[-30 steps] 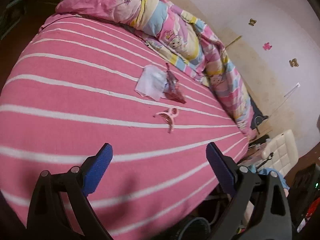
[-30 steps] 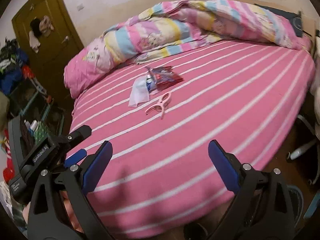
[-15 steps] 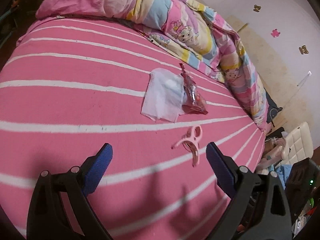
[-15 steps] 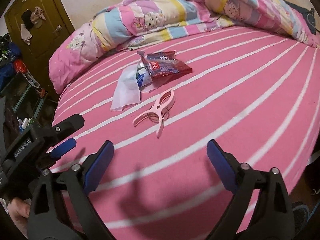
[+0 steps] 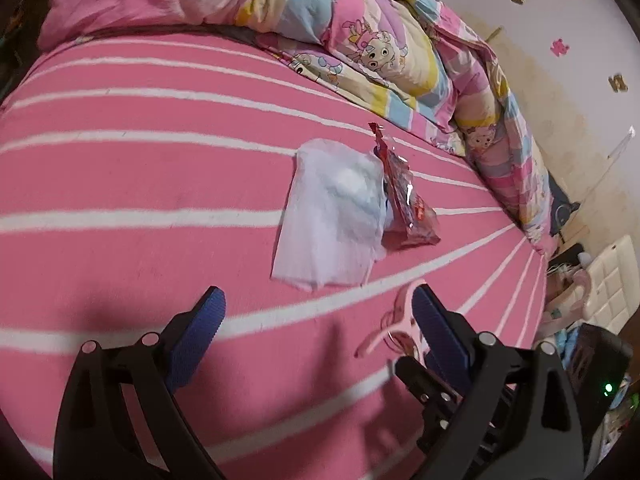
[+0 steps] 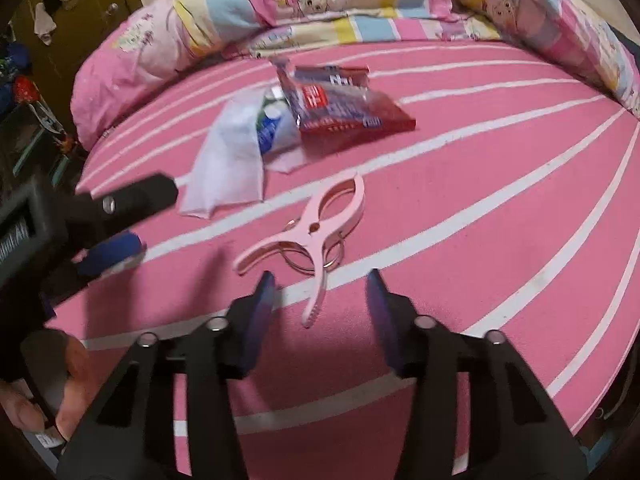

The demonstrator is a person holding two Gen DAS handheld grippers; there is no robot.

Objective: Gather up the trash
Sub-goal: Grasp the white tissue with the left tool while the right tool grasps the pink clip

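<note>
Right claw [image 6: 320,292] hung open just short of the pink clip [image 6: 316,232] on the bed [image 6: 480,208]; left claw [image 5: 316,312] open, tissue [image 5: 332,216] and red wrapper [image 5: 404,200] lay beyond.

A white tissue [image 5: 334,216] lay flat and crumpled at centre frame in the left view. A red wrapper [image 6: 340,100], glossy and torn open, lay touching its right edge, in the upper centre of the right view, overlapping a small blue-green packet [image 6: 270,126].
</note>
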